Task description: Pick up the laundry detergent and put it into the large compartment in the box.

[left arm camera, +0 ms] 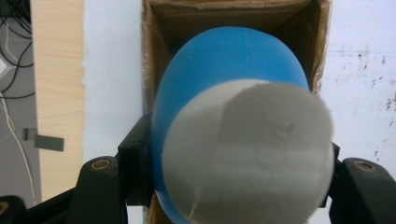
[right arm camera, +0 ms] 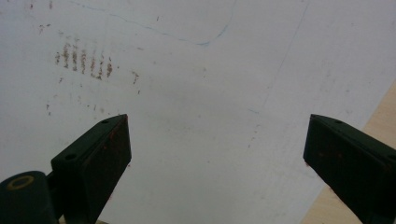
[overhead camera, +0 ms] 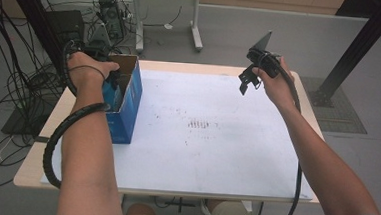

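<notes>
Left gripper [overhead camera: 111, 77] clamps a blue-and-grey ball [left arm camera: 243, 140] over the open box [overhead camera: 129, 101] at the table's left edge. Lower, then let go, I'd say. Right gripper [right arm camera: 217, 154] hangs agape, holding nothing.

Surface: your light wooden table [overhead camera: 34, 168], topped by a white sheet [overhead camera: 215, 159] covering most of it | On sheet: a blue open-topped cardboard box [overhead camera: 128, 108], standing directly under your left fingers, well left of your right fingers | Marks: brownish smudges [overhead camera: 200, 124] on the sheet, below-left of your right fingers.
</notes>
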Demonstrator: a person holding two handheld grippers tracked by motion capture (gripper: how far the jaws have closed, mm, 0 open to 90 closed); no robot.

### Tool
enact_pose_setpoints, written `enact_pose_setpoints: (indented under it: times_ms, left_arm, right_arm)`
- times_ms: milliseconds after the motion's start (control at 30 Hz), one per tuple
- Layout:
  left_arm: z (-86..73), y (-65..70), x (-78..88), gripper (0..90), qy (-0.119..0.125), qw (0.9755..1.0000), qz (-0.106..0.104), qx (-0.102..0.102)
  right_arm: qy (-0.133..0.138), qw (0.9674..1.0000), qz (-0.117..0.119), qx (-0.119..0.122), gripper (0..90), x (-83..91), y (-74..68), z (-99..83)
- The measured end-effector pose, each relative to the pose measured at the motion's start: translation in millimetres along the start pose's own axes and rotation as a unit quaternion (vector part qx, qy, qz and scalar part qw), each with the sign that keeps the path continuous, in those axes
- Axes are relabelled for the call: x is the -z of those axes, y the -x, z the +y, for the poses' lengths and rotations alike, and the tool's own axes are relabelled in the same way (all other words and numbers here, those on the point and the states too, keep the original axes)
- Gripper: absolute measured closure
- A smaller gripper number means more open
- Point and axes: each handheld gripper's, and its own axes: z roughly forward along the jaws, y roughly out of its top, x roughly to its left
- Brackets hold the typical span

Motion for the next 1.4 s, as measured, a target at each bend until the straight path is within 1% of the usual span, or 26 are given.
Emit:
enact_pose_setpoints:
  times_ms: [67,200,300,433,600,733,767,1000,1400]
  left_arm:
    - [-1.4,0.8,-5.2,37.2,0.001,1.0,0.0,0.001]
    - [-2.3,3.1,-14.7,37.2,-0.004,1.0,0.003,-0.004]
    - [-2.9,2.9,-20.2,37.2,-0.006,1.0,0.001,-0.004]
    - [-3.4,2.7,-25.8,37.2,-0.008,1.0,-0.003,-0.004]
    - [-3.7,4.5,-33.6,37.2,-0.015,0.9999,-0.001,-0.008]
    - [-6.5,3.8,-41.0,37.1,-0.017,0.9998,-0.001,-0.01]
    - [-8.3,4.1,-40.9,37.1,-0.011,0.9999,0.0,-0.009]
    - [-8.3,6.8,-41.4,37.0,-0.012,0.9998,0.003,-0.012]
    - [-9.5,3.9,-41.8,36.7,-0.009,0.9999,-0.001,-0.009]
  right_arm:
    - [-0.001,1.0,-0.001,-0.001,7.7,-0.1,1.7,-0.2]
    - [-0.001,1.0,0.0,-0.006,7.7,-1.2,4.8,-1.3]
    - [-0.001,1.0,0.001,-0.006,7.7,-2.6,5.8,-1.8]
    - [-0.002,1.0,0.001,-0.004,7.7,-4.5,5.7,-0.7]
    - [-0.003,1.0,0.001,-0.002,7.7,-4.8,3.2,-0.6]
    - [-0.003,1.0,0.001,-0.006,7.7,-4.6,4.7,-1.4]
    - [-0.004,1.0,0.0,-0.005,7.7,-4.1,4.8,-1.6]
    - [0.0,1.0,-0.001,-0.009,7.7,-1.6,7.0,-5.2]
    - [0.0,1.0,-0.001,-0.009,7.7,-1.6,6.3,-5.6]
